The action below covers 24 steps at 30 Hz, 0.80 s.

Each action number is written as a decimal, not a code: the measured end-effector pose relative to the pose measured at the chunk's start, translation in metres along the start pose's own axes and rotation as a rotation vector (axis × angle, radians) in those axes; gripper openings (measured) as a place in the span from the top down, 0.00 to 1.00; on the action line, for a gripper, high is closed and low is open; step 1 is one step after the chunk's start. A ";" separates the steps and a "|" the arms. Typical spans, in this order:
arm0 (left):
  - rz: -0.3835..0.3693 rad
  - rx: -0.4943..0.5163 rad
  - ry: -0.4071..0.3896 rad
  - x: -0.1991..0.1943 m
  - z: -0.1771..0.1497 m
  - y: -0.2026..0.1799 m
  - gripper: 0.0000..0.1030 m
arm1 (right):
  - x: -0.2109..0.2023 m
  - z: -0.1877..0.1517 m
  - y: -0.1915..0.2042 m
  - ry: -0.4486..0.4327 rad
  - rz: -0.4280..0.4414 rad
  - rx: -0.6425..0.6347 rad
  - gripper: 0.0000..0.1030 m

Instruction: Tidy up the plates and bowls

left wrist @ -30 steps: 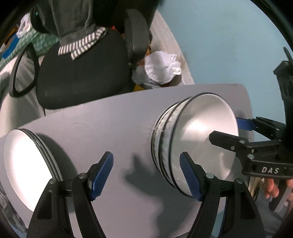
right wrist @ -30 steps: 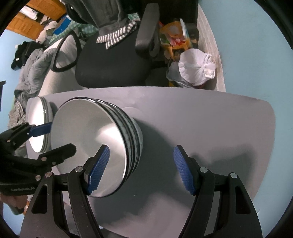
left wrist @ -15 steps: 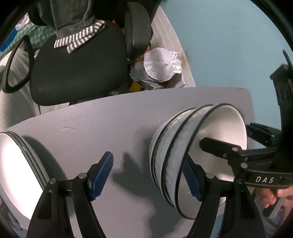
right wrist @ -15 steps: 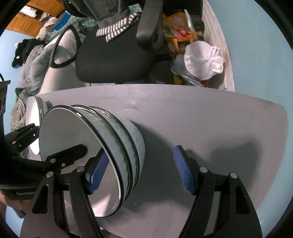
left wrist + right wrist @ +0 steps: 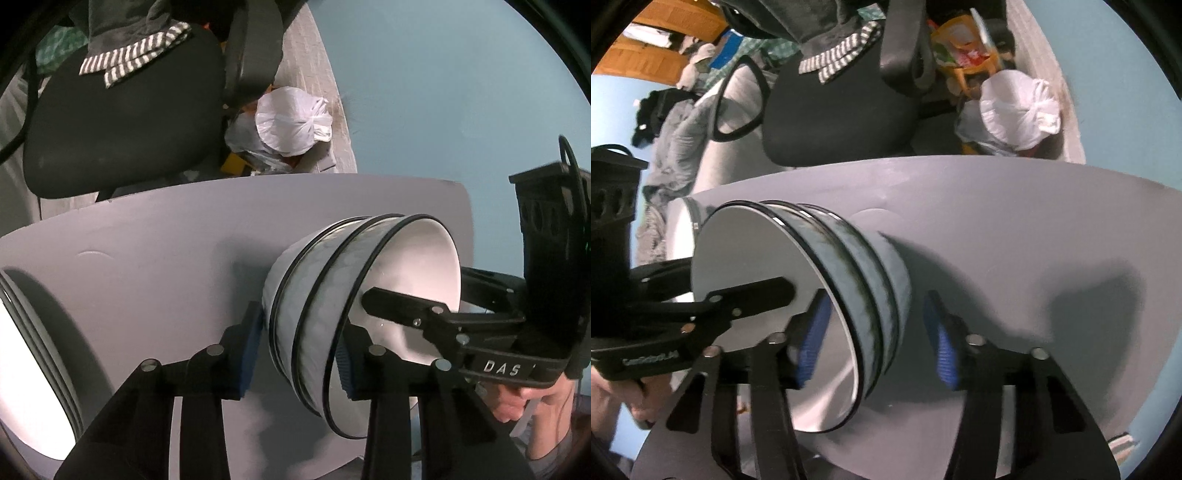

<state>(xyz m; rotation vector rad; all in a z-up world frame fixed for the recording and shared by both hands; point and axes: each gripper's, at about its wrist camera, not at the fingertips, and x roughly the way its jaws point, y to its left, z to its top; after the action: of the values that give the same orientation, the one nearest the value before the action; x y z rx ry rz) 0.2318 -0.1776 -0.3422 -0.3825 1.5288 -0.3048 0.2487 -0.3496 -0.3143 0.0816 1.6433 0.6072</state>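
Left-wrist view: left gripper [image 5: 299, 354] straddles the rim wall of the bowls [image 5: 332, 295], one blue pad outside against the stack's side, the other inside the top bowl. Its jaws have just been closing and now stand narrow around the nested walls; whether both pads press firmly cannot be told. The bowls, three or so nested, white with dark rims, sit on the grey table [image 5: 166, 240] near its right end. The right gripper [image 5: 417, 314] reaches in from the right, one finger inside the top bowl; a hand [image 5: 517, 402] shows beneath it. At the left edge lie the plates [image 5: 33, 369], well apart from the bowls.

Right-wrist view: right gripper [image 5: 875, 339] likewise straddles the bowls [image 5: 864, 280]; its jaws have just been closing, with the stacked walls between the pads, though the outer pad appears slightly clear. The left gripper [image 5: 746, 295] enters from the left. The plates [image 5: 679, 229] show behind the bowls. Beyond the table [image 5: 1015, 229] stand a chair [image 5: 831, 110] and a white bag [image 5: 1019, 107].
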 end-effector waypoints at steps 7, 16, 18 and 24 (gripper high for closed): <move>-0.016 0.005 0.011 -0.004 0.003 0.004 0.71 | -0.002 0.001 -0.002 -0.002 0.009 -0.007 0.69; -0.049 -0.020 0.050 -0.003 0.010 0.011 0.69 | -0.004 -0.001 -0.001 0.002 -0.016 -0.060 0.77; -0.040 -0.025 0.050 -0.004 0.010 0.011 0.69 | -0.004 -0.001 0.001 -0.001 -0.024 -0.066 0.77; 0.008 -0.005 0.036 -0.009 0.001 0.011 0.73 | -0.006 -0.002 0.007 -0.021 -0.057 -0.032 0.79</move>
<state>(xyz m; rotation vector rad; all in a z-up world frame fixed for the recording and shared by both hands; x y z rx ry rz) 0.2317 -0.1643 -0.3389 -0.3770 1.5661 -0.3029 0.2461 -0.3464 -0.3061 0.0180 1.6096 0.5867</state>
